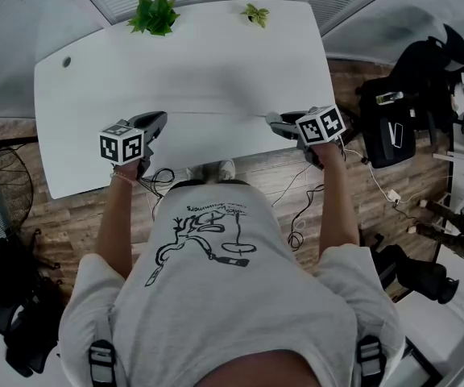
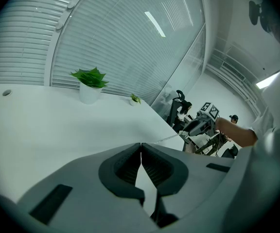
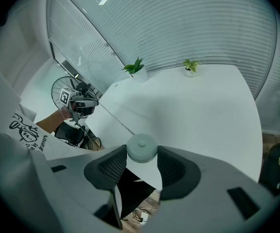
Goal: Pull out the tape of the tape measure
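While standing at the near edge of the white counter (image 1: 200, 63), holding the left tongs (image 1: 158, 119) (image 2: 141, 147) pinched fully shut on the free end of the tape (image 1: 216, 114); clamping the round, pale tape measure case (image 3: 141, 145) in the right tongs (image 1: 274, 122) (image 3: 141, 152), closed only as far as its sides allow; stretching the tape thin and straight between the two, along that near edge; facing two potted plants (image 1: 155, 14) at the far edge, well apart.
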`<state>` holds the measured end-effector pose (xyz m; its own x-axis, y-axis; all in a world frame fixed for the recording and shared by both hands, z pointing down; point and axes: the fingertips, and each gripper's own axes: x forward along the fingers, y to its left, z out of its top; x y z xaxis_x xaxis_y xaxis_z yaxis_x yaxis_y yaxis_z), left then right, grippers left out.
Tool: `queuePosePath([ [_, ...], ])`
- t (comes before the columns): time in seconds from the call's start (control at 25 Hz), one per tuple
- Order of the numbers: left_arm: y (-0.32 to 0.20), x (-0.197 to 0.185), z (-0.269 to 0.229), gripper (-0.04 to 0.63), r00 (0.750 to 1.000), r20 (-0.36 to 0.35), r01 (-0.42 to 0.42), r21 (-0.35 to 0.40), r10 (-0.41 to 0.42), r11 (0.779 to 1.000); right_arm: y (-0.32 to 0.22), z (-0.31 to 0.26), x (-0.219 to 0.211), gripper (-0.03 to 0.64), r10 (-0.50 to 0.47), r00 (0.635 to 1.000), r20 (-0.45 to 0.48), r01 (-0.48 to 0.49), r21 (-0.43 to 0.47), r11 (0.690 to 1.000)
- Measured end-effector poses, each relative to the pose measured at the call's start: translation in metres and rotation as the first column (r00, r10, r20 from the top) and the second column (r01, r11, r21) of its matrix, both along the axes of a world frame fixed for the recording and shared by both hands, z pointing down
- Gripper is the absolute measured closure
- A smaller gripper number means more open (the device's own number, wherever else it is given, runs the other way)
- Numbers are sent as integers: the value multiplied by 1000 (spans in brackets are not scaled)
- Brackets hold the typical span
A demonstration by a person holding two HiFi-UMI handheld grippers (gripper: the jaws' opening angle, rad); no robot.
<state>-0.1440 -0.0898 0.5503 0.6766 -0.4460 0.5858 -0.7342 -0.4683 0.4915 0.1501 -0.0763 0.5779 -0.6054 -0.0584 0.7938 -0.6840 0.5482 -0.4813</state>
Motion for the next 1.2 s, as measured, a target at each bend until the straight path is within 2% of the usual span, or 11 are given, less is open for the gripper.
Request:
queuePosePath([
  [1.2,5,-8,0,571,1000,12,21,-2,-21,1000,5,1,4,408,-5,1000,-8,5,-5,1000],
])
